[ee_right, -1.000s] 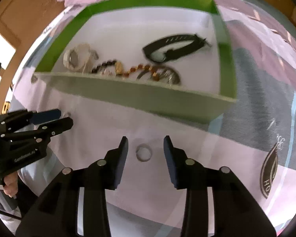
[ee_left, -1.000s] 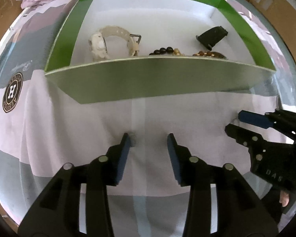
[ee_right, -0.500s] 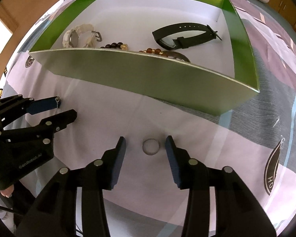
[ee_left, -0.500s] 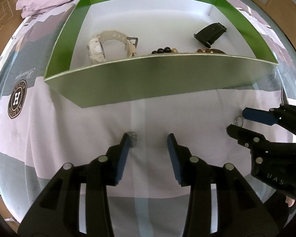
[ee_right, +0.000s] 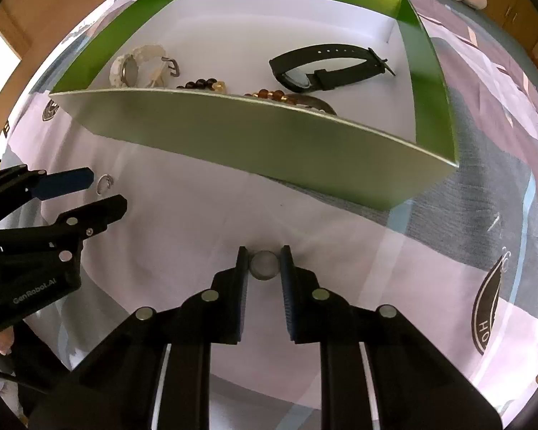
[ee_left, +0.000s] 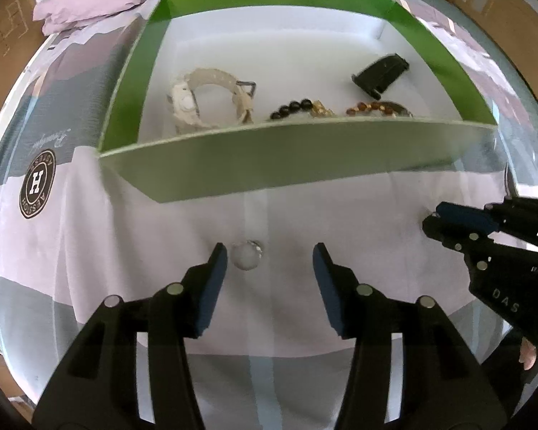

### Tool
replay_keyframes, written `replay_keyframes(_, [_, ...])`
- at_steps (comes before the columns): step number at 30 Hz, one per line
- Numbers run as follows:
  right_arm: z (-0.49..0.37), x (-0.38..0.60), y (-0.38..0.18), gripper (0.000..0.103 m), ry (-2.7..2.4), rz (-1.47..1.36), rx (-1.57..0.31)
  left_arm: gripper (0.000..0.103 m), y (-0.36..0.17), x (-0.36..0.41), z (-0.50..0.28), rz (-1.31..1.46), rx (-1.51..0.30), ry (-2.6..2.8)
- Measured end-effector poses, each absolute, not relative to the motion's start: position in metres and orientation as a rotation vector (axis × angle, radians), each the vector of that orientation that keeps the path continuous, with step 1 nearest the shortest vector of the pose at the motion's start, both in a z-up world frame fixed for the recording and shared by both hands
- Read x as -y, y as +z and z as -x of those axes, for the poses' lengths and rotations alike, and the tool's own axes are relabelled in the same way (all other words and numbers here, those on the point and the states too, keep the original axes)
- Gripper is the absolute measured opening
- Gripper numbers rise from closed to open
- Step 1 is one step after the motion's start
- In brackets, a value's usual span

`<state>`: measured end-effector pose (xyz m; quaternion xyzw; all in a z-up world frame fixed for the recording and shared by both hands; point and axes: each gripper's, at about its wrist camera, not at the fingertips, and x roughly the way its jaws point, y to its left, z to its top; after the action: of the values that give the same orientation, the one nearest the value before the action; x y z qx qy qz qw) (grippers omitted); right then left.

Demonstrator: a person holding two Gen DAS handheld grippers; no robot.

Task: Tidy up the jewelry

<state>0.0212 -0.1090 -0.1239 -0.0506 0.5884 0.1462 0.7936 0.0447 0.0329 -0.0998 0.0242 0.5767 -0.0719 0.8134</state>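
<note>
Both grippers, left gripper [ee_left: 269,255] and right gripper [ee_right: 264,263], are matte black plastic with blue-padded fingers [ee_left: 211,279] and round silver screw heads; white lettering marks their bodies.

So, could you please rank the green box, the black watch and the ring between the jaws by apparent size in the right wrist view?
1. green box
2. black watch
3. ring, smallest despite lying nearest the camera.

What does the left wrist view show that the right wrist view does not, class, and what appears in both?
Only the left wrist view shows the left gripper open, with a jewelled ring between its fingers.

Only the right wrist view shows the right gripper shut on a plain ring, and the whole black watch.

Both show the green box, white watch and beaded bracelets.
</note>
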Motion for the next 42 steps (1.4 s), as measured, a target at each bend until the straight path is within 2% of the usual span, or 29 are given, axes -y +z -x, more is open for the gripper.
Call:
replay_keyframes(13, [-0.032, 0.127, -0.126, 0.018, 0.317, 0.072, -1.278, 0.054, -0.111, -0.039, -0.053, -0.026, -1.264, -0.135])
replay_keyframes(15, [-0.034, 0.128, -0.124, 0.022, 0.322, 0.066, -1.274, 0.054, -0.112, -0.038, -0.054, -0.03, -1.262, -0.132])
replay_keyframes(16, [-0.035, 0.13, -0.123, 0.028, 0.325, 0.057, -1.271, 0.054, -0.114, -0.037, -0.053, -0.037, -1.26, -0.131])
replay_keyframes(18, [-0.034, 0.132, -0.121, 0.033, 0.318, 0.034, -1.264, 0.05, -0.115, -0.034, -0.053, -0.05, -1.256, -0.124])
replay_keyframes(30, [-0.031, 0.119, -0.125, 0.031, 0.317, 0.115, -1.274, 0.02, -0.113, -0.026, -0.044, -0.09, -1.237, -0.134])
replay_keyframes(31, [-0.03, 0.117, -0.125, 0.023, 0.314, 0.133, -1.27, 0.02, -0.113, -0.024, -0.044, -0.093, -1.236, -0.134])
replay_keyframes(33, [-0.03, 0.116, -0.124, 0.018, 0.32, 0.137, -1.268, 0.02, -0.113, -0.024, -0.042, -0.091, -1.235, -0.133])
replay_keyframes(40, [-0.033, 0.119, -0.119, 0.019, 0.331, 0.107, -1.28, 0.025, -0.109, -0.033, -0.046, -0.034, -1.25, -0.157])
replay_keyframes(42, [-0.035, 0.123, -0.117, 0.019, 0.328, 0.081, -1.283, 0.036, -0.106, -0.039, -0.048, -0.006, -1.247, -0.154])
